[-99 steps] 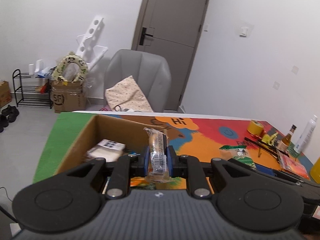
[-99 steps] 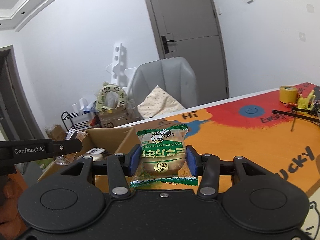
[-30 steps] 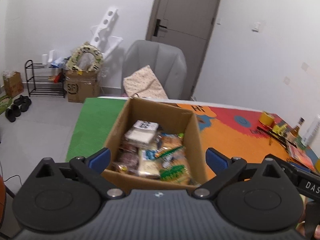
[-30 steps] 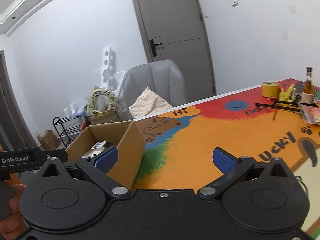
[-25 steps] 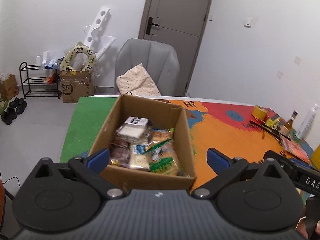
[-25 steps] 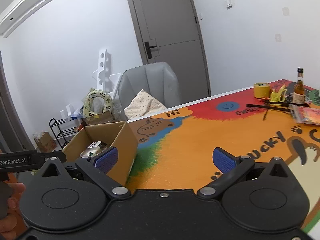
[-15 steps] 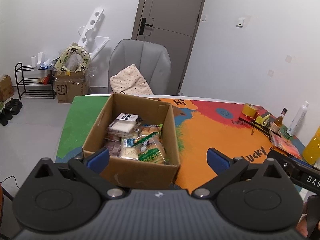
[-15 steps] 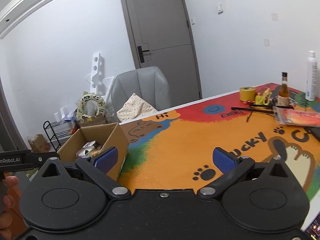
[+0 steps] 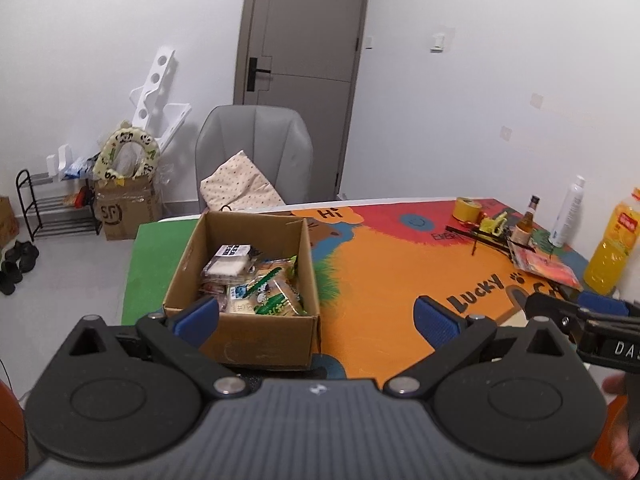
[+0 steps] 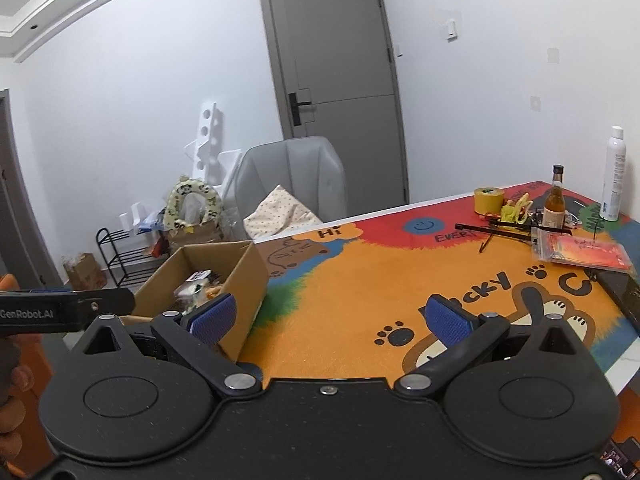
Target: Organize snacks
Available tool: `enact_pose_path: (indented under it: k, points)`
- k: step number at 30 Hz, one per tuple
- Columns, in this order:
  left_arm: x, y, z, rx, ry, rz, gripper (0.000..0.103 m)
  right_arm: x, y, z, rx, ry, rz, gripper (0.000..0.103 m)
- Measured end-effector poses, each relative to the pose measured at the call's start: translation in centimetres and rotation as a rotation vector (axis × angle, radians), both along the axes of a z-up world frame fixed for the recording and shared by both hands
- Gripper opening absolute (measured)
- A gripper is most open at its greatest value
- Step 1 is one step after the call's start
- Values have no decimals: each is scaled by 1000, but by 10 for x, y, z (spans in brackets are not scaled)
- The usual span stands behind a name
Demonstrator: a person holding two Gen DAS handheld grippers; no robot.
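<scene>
Brown cardboard box sat at desk's left near edge, snack packets piled inside, below rim. Left gripper fingers spread wide, empty, near side of box. Right gripper fingers likewise released over bare orange mat. Bottles, tape roll crowded far right edge.

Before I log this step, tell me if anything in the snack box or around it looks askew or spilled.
Nothing stands out. The snack packets lie loosely piled inside the cardboard box, none over its rim or spilled on the mat.

Open cardboard box on the table holds piled wrapped snacks.
</scene>
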State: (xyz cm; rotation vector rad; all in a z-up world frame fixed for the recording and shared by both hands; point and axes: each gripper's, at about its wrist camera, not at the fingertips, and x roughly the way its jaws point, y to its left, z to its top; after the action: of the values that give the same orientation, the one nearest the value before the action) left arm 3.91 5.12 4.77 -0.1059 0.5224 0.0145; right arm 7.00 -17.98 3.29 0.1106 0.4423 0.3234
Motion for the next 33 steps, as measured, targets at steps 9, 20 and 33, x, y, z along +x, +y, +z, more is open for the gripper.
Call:
enact_pose_path:
  k: [9, 20, 33]
  points:
    - [-18, -8, 15, 45, -19, 6, 103, -10, 3, 10, -12, -16, 64, 103]
    - [-18, -5, 6, 68, 13, -11, 103, -5, 5, 4, -6, 34, 93, 103]
    - [-19, 4, 5, 58, 13, 5, 103, -8, 8, 3, -16, 44, 101, 103]
